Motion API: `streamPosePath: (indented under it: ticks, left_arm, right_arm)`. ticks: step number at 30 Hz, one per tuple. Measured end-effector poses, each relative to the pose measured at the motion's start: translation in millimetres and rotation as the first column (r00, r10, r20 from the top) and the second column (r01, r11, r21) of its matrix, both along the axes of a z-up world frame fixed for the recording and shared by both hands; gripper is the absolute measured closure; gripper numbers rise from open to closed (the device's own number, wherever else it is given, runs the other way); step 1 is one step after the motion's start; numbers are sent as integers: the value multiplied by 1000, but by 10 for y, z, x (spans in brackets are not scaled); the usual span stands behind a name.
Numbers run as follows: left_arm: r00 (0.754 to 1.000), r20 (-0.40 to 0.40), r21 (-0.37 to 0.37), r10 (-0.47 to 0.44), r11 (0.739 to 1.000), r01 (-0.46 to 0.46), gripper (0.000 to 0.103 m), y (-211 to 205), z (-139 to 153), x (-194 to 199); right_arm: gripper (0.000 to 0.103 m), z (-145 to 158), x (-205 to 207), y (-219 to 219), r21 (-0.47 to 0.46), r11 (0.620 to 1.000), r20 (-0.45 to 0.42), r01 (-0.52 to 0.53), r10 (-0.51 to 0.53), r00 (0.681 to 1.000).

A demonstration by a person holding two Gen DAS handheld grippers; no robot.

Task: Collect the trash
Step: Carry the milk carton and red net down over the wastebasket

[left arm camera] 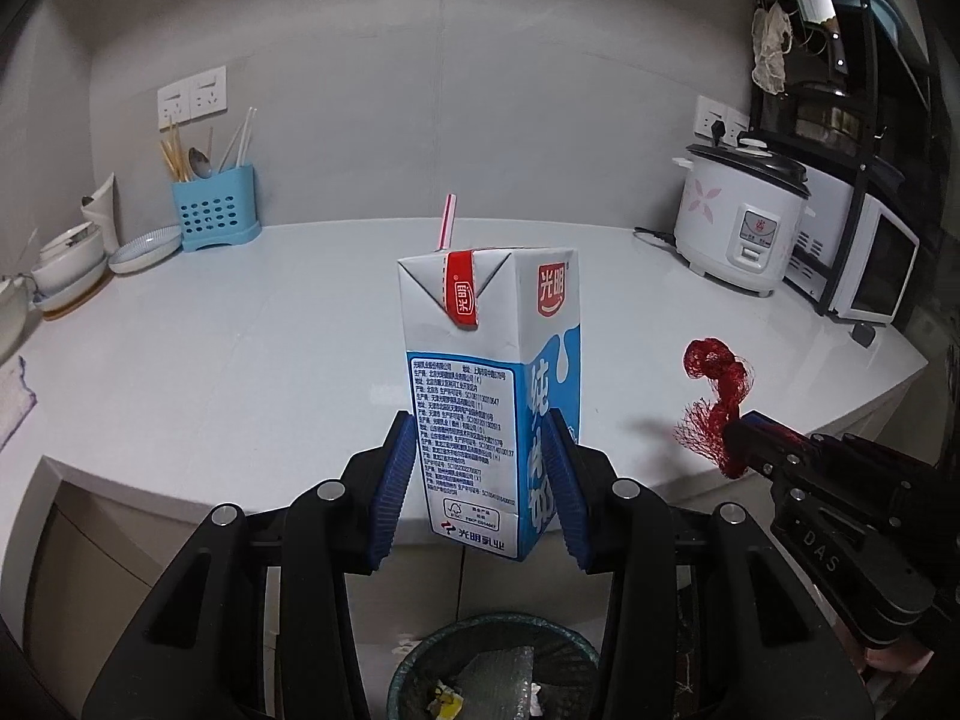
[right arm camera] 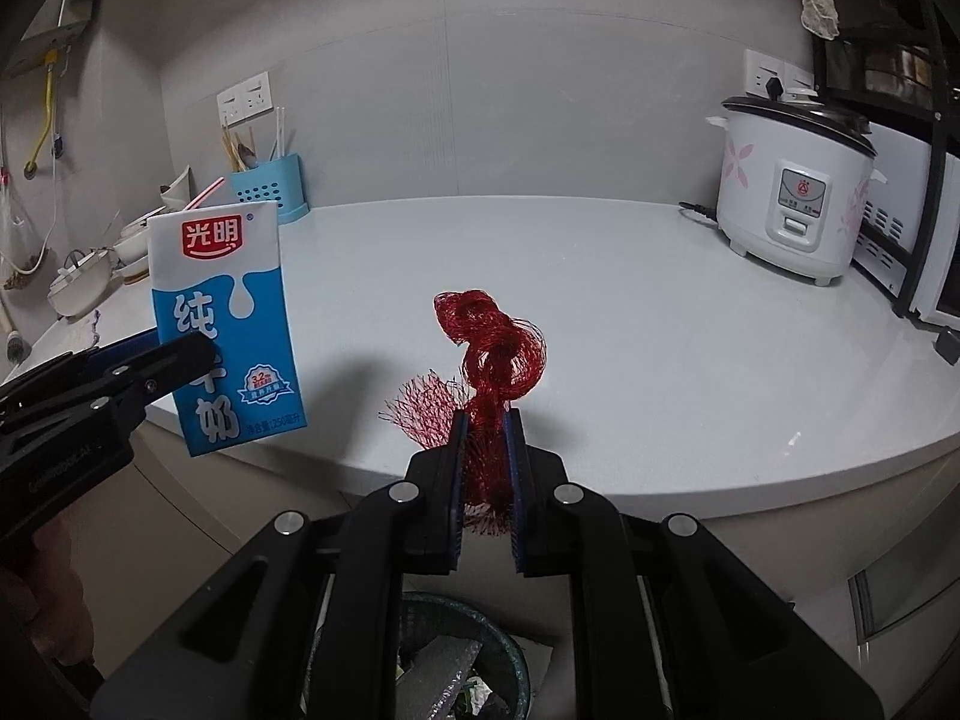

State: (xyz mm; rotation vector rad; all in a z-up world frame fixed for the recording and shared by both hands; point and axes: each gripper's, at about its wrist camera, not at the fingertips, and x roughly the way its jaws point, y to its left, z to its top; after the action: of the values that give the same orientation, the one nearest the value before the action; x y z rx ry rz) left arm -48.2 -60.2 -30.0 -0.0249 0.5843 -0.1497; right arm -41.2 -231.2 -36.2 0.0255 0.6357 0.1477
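Note:
My left gripper (left arm camera: 483, 429) is shut on a blue-and-white milk carton (left arm camera: 492, 372) with a red-striped straw, held upright in the air in front of the counter edge. The carton also shows in the right wrist view (right arm camera: 225, 324). My right gripper (right arm camera: 487, 420) is shut on a bunched red mesh net bag (right arm camera: 492, 354), also held in the air; it shows at the right of the left wrist view (left arm camera: 717, 402). A round mesh trash bin (left arm camera: 495, 672) with scraps inside stands on the floor below both grippers, and shows in the right wrist view (right arm camera: 462, 666).
A white counter (left arm camera: 270, 360) spans the view. On it stand a blue utensil holder (left arm camera: 213, 213), stacked bowls and plates (left arm camera: 72, 264) at the left, a white rice cooker (right arm camera: 792, 186) and a white oven (left arm camera: 864, 264) at the right. Wall sockets sit behind.

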Motion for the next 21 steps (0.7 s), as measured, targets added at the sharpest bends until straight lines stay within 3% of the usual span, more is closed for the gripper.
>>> streamPosePath:
  ticks: [11, 21]
  left_arm:
    - [1000, -4, -15, 8, 1000, -8, 61, 140, -273, -629]
    - [999, -45, 4, 12, 1000, -12, 61, 149, -626, -967]
  right_arm:
    - [92, -172, -543, 137, 6, 999, 0, -34, 34, 999]
    - [92, -363, -930, 273, -20, 999, 1, -44, 44, 999]
